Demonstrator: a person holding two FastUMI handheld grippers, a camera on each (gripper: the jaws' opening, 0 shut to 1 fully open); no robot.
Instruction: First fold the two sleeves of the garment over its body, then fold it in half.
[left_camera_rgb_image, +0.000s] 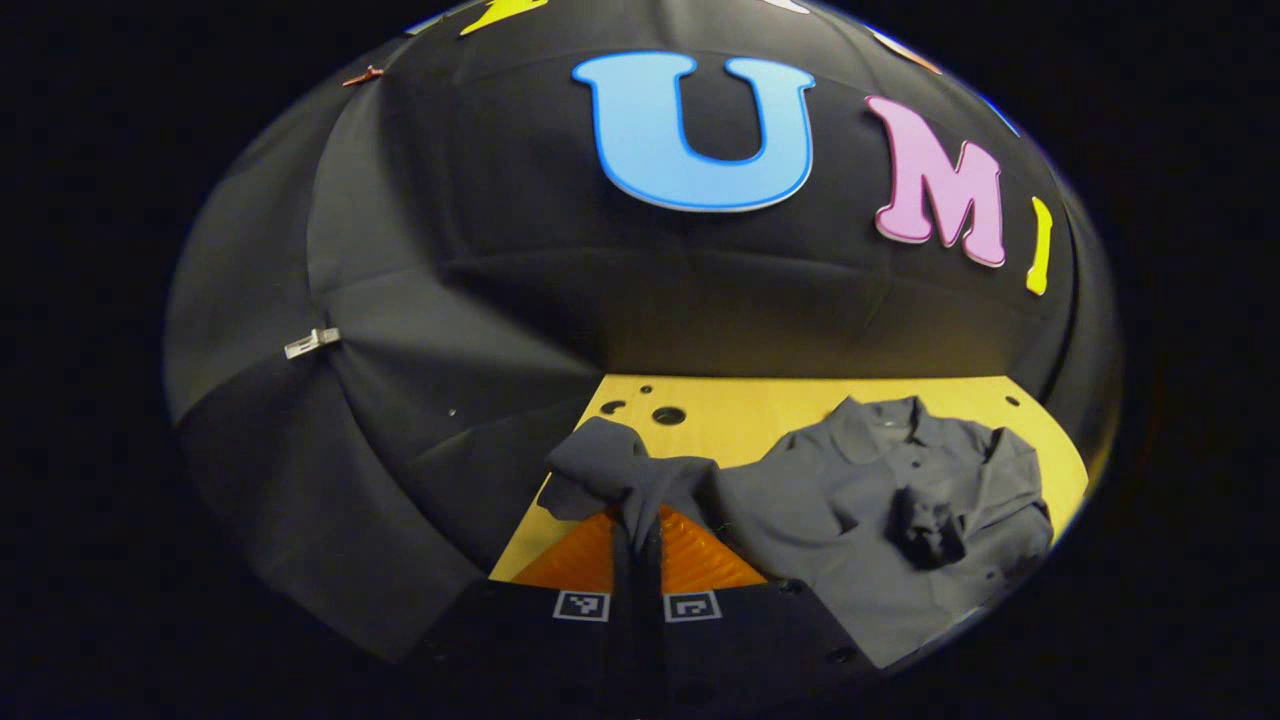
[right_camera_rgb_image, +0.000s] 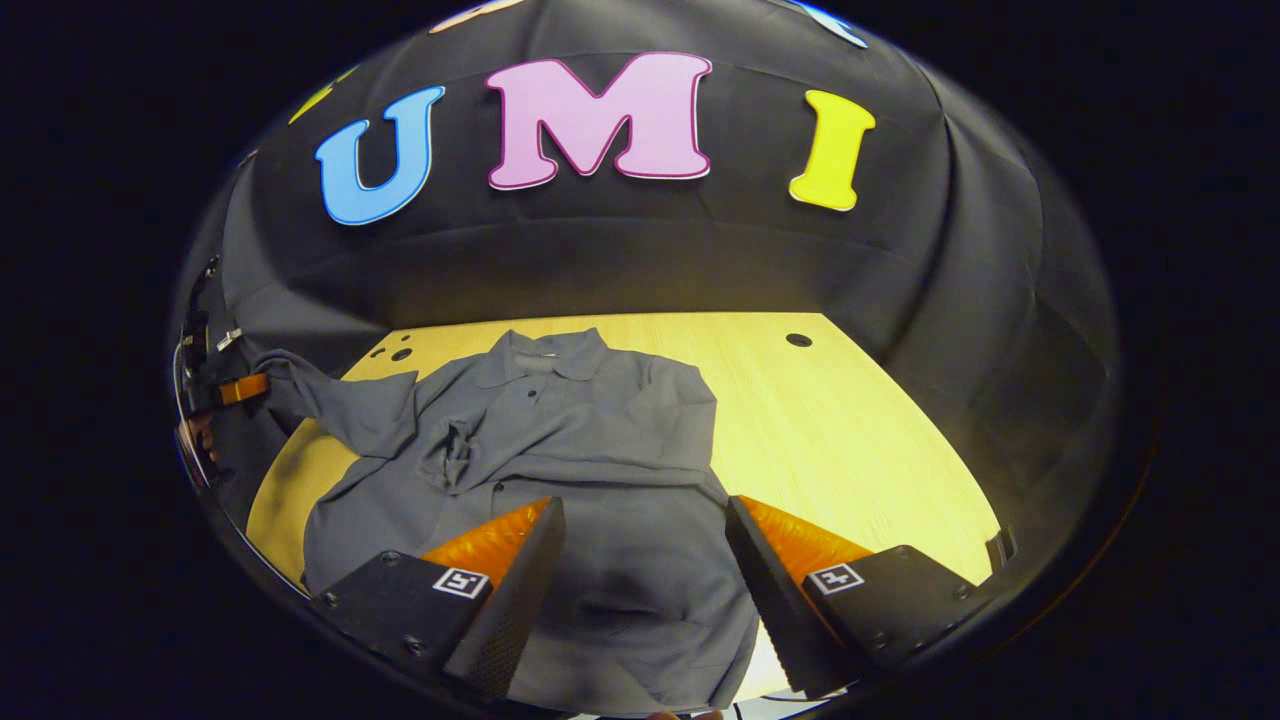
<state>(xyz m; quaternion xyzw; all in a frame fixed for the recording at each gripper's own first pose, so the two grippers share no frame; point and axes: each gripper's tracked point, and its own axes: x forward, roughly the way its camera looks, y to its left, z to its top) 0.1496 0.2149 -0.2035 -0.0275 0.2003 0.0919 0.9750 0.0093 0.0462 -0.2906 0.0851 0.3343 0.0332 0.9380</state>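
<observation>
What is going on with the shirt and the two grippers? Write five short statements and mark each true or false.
1. The left gripper is shut on a sleeve. True.
2. The right gripper is shut on the hem. False: it is open above the shirt.
3. The shirt lies on a wooden table. True.
4. The shirt is already folded in half. False: its body is spread out.
5. The collar points toward the booth wall. True.
</observation>
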